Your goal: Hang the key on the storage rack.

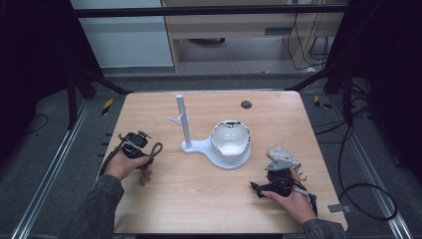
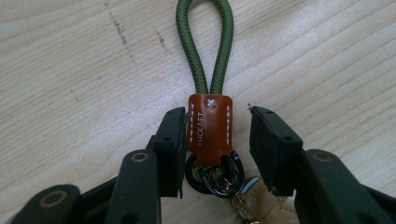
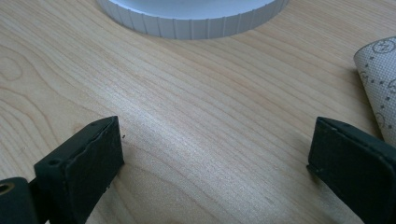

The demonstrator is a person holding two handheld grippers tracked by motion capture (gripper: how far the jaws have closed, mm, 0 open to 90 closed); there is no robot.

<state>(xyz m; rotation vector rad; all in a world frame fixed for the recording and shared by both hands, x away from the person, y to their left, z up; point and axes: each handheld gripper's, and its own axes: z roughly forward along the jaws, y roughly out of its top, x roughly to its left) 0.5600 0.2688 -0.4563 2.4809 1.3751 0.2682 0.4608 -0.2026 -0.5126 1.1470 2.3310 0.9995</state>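
Note:
A key strap lies on the wooden table (image 1: pixel 209 199) at the left: a green cord loop (image 2: pixel 205 46) (image 1: pixel 157 149), a brown leather tab (image 2: pixel 210 130) and black rings (image 2: pixel 215 175). My left gripper (image 2: pixel 217 123) (image 1: pixel 148 160) straddles the tab. Its left jaw touches the tab's edge; its right jaw stands a gap away, so it is open. Low at the front right, my right gripper (image 3: pixel 215 154) (image 1: pixel 256 188) is open over bare wood with nothing between its jaws.
A white stand with an upright post (image 1: pixel 182 122) and a white bowl (image 1: pixel 230 139) on its ribbed base (image 3: pixel 196 18) sits mid-table. A patterned pouch (image 1: pixel 282 154) (image 3: pixel 380 79) lies beside the right gripper. A small black disc (image 1: pixel 246 104) is at the back.

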